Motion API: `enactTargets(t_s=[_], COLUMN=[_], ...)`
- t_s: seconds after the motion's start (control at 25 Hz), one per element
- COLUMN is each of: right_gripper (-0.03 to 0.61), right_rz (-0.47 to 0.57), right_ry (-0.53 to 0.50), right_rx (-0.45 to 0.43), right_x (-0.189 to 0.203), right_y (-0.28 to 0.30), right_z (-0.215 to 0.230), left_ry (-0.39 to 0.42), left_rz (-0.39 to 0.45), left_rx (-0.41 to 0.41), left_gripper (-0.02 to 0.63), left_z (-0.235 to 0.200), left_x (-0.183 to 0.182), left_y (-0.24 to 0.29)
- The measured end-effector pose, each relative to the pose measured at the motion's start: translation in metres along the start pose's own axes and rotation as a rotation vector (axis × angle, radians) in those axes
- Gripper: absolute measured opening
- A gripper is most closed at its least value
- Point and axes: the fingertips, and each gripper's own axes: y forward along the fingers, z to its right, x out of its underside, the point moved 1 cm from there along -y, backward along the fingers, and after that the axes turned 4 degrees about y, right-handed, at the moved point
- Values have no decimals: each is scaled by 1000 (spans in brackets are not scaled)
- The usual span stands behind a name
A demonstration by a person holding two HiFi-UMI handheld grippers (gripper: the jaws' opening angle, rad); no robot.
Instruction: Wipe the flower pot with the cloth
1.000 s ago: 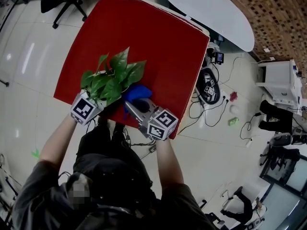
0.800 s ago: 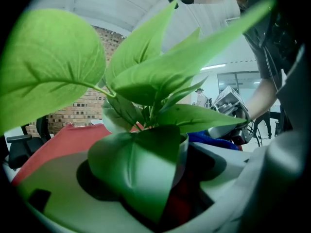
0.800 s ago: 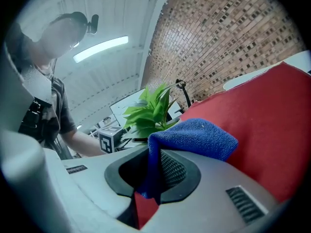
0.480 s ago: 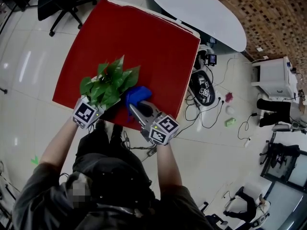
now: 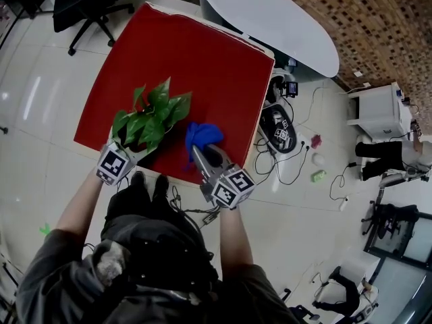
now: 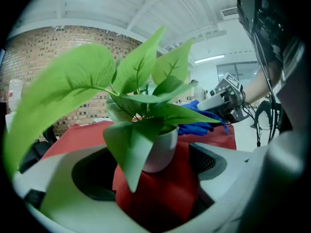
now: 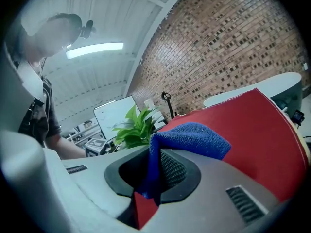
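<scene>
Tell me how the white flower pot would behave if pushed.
The small white rounded flower pot looks light and probably slides on the red tablecloth. Its broad green leaves rise well above it, so it may tip.

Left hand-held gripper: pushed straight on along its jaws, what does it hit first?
The left hand-held gripper would likely brush the drooping leaf first, then the white flower pot right behind it; depth is unclear.

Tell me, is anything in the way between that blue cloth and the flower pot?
Nothing stands on the red table between the cloth and the pot. Only the plant's leaves hang over the pot's rim toward the cloth.
</scene>
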Motion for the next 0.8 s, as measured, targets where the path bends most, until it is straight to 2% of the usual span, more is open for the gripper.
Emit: enactTargets(t_s=[0.12, 0.36, 0.48, 0.64, 0.68, 0.72, 0.8], right_gripper=[54, 54, 54, 54, 54, 54, 54], right_rz=[5, 50, 100, 178, 189, 196, 213], right_ry=[-10, -59, -90, -131, -143, -161, -208], right_rx=[8, 26, 18, 34, 40, 46, 57], right_x=[-1, -22, -44, -80, -88, -96, -109], right_y=[-9, -21, -26, -36, -37, -37, -38], right_z=[-8, -25, -42, -67, -73, -80, -96], left_ry=[-32, -179, -211, -139, -118, -99, -69], left_rz=[5, 44, 119, 228, 258, 290, 355], left_rx=[-41, -141, -179, -214, -220, -228, -250], left_gripper=[462, 459, 438, 423, 368, 268, 216], left_z=[7, 9, 6, -3, -7, -13, -24], left_x=[3, 2, -30, -96, -113, -129, -159], left_y=[-27, -86, -119, -152, -157, -160, -166])
